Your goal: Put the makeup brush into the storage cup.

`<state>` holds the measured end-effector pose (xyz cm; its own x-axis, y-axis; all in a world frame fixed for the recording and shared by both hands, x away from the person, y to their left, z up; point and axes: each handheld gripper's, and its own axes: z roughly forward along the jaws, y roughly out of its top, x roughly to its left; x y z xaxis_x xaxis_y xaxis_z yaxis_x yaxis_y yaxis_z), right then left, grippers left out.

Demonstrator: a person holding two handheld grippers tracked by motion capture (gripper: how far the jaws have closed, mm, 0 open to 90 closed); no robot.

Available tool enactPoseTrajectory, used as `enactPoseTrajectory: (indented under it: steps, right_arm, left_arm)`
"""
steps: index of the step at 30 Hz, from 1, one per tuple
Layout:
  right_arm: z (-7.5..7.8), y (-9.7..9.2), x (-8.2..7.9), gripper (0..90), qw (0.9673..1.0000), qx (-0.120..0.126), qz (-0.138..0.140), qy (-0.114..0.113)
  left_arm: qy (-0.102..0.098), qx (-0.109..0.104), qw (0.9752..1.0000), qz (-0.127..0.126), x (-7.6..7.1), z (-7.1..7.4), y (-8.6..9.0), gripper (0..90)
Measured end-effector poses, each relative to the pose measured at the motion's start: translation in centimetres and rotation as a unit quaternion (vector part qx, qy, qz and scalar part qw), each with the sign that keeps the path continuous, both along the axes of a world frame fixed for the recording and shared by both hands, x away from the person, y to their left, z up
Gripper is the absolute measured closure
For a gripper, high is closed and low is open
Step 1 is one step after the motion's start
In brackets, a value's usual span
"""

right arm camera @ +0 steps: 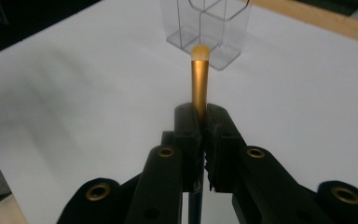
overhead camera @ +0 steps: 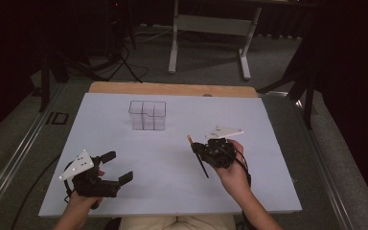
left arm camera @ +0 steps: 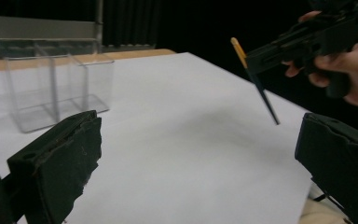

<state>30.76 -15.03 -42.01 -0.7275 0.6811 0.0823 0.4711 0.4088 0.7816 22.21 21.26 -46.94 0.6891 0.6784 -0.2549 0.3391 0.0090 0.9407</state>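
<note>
You held the pen (overhead camera: 198, 156) clamped in your right gripper (overhead camera: 202, 149), left gripper (overhead camera: 117, 167) open and idle, probably carrying toward the clear box (overhead camera: 147, 115) at eleven o'clock.

This looks like a lab or recording studio. A wooden bench (overhead camera: 172, 89) covered by a plain white sheet (overhead camera: 172, 158) stands on grey carpet (overhead camera: 201, 60), ringed by black curtains (overhead camera: 9, 43). Black stand legs with trailing cables (overhead camera: 124, 62) and a grey metal desk frame (overhead camera: 211, 28) stand behind.
</note>
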Motion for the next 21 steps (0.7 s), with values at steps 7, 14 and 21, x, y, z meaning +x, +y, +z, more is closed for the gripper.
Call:
enactPoseTrajectory:
  steps: [7,14,21]
  right_arm:
    - [0.8,-0.1,-0.2,84.2,0.9998,0.015,0.002,-0.012]
    - [1.7,0.2,-0.4,84.2,0.9993,0.026,0.005,-0.026]
    - [2.4,0.6,-0.3,84.2,0.9978,0.045,0.008,-0.047]
  left_arm:
    - [-0.036,-0.018,0.999,-0.019,0.5,0.1,-1.5,1.0]
    - [-0.026,0.01,0.9986,-0.046,1.2,0.5,-3.3,1.1]
    - [0.013,-0.002,0.997,-0.077,2.4,0.2,-4.7,1.1]
